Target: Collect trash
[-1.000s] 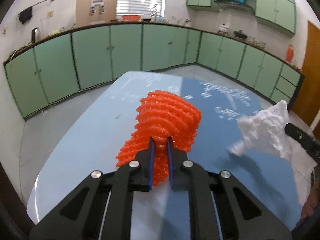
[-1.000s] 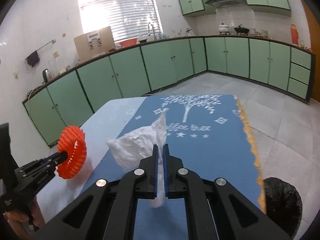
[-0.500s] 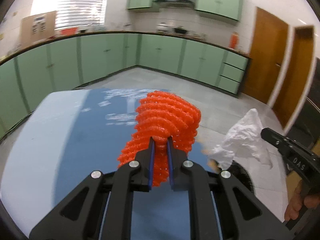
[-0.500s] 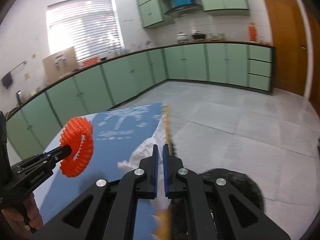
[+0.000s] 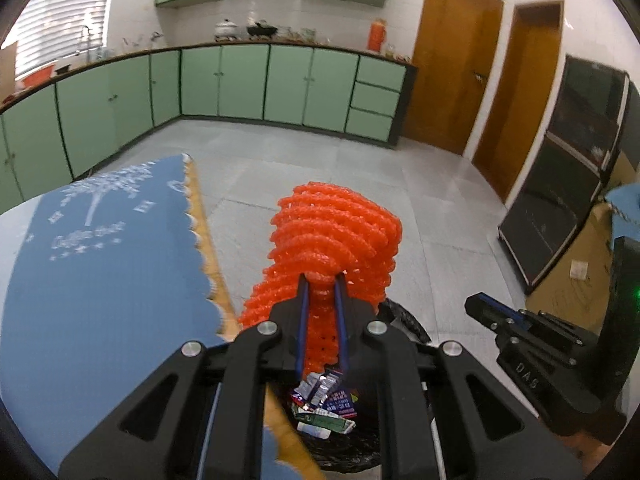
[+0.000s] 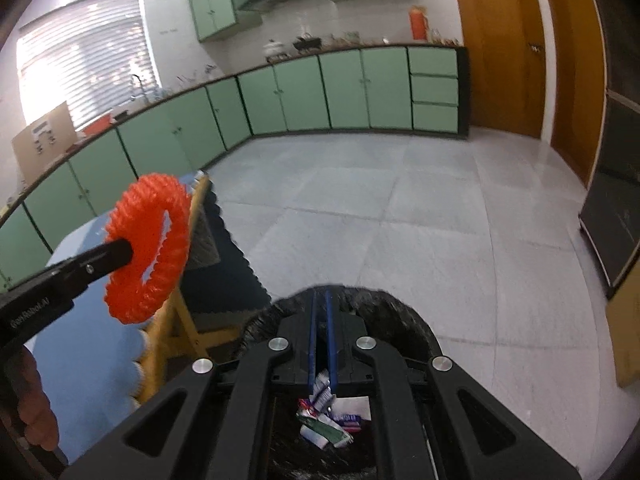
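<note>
The left gripper [image 5: 321, 278] has its fingers clamped on an orange net ring [image 5: 334, 236]. The right gripper [image 6: 321, 294] has its fingers together and empty, above the black trash bag [image 6: 394, 318].

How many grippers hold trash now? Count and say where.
1: the left gripper, shut on the orange mesh ring. The right gripper, over the black bin, looks shut and empty, though a scrap could be hidden.
</note>
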`<state>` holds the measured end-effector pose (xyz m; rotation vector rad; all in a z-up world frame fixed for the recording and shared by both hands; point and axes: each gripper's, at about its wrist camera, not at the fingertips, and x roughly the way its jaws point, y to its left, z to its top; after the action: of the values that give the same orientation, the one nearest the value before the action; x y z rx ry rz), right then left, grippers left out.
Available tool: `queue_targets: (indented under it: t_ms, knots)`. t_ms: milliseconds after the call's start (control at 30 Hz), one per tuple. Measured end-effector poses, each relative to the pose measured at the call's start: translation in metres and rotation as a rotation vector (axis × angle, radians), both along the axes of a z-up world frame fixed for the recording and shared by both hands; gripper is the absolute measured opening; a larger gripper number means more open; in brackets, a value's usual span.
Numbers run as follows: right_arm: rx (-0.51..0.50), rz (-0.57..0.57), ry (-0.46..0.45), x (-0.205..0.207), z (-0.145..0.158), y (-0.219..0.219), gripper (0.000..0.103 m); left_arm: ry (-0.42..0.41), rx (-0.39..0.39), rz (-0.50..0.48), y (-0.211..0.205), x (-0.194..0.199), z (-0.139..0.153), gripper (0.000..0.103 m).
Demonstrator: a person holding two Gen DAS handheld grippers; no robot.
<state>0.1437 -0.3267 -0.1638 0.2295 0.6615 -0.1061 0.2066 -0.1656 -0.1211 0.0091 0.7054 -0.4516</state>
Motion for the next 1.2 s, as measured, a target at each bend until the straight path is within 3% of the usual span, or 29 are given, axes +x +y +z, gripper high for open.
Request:
queue_targets:
  t_ms: [233, 333, 367, 400, 733, 1033, 1100, 1200]
  knots:
    - [0.030, -0.017, 0.039, 0.005, -0.025, -0.014, 0.005, 0.060, 0.034, -0.031, -0.020, 0.021, -0.024, 0.018]
    - [0.033, -0.023, 0.040, 0.004, -0.026, -0.017, 0.007, 0.074, 0.045, -0.037, -0.024, 0.023, -0.027, 0.031]
    - [0.032, -0.025, 0.039, 0.003, -0.025, -0.018, 0.011, 0.072, 0.046, -0.036, -0.025, 0.022, -0.027, 0.041]
    - [0.030, -0.027, 0.038, 0.004, -0.023, -0.017, 0.014, 0.063, 0.048, -0.034, -0.025, 0.021, -0.027, 0.045]
    - [0.024, -0.036, 0.020, -0.002, -0.017, -0.015, 0.026, 0.042, 0.031, -0.022, -0.014, 0.013, -0.016, 0.053]
    - [-0.007, -0.013, -0.025, -0.011, 0.006, 0.002, 0.062, -0.006, 0.000, 0.066, 0.024, -0.001, 0.016, 0.068]
    - [-0.015, -0.001, -0.032, -0.014, 0.014, 0.008, 0.078, -0.019, -0.006, 0.093, 0.035, -0.007, 0.023, 0.073]
    - [-0.029, 0.018, -0.045, -0.018, 0.025, 0.017, 0.092, -0.048, -0.001, 0.132, 0.048, -0.019, 0.033, 0.079]
